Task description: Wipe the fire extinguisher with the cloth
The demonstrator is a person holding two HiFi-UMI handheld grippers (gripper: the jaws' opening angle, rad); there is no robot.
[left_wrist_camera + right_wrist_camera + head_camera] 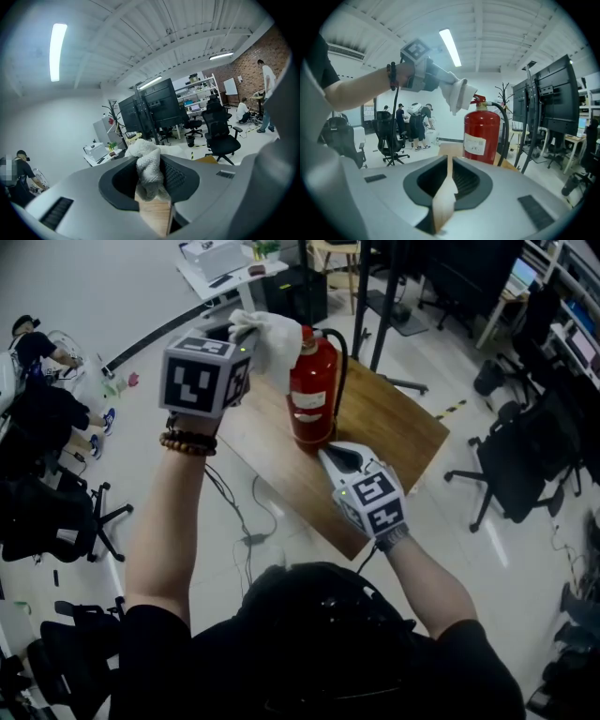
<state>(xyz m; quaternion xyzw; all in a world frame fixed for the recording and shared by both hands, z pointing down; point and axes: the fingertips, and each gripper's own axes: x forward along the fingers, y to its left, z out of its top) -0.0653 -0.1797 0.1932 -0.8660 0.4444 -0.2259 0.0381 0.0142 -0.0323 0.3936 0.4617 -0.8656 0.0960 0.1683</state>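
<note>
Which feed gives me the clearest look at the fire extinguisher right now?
The right gripper view: the fire extinguisher stands upright, label and hose in clear sight. The head view sees it from above, the cloth overlapping its top. The left gripper view misses it.

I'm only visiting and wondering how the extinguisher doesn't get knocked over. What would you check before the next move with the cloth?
1. The cloth is pinched in the left tongs: ok.
2. The fire extinguisher stands upright on the table: ok.
3. The cloth touches the extinguisher's top: cannot tell; it hangs close beside it.
4. The right tongs are shut and empty: ok.
5. The right tongs steady the extinguisher: not ok; they sit short of its base, with bare table between.
</note>
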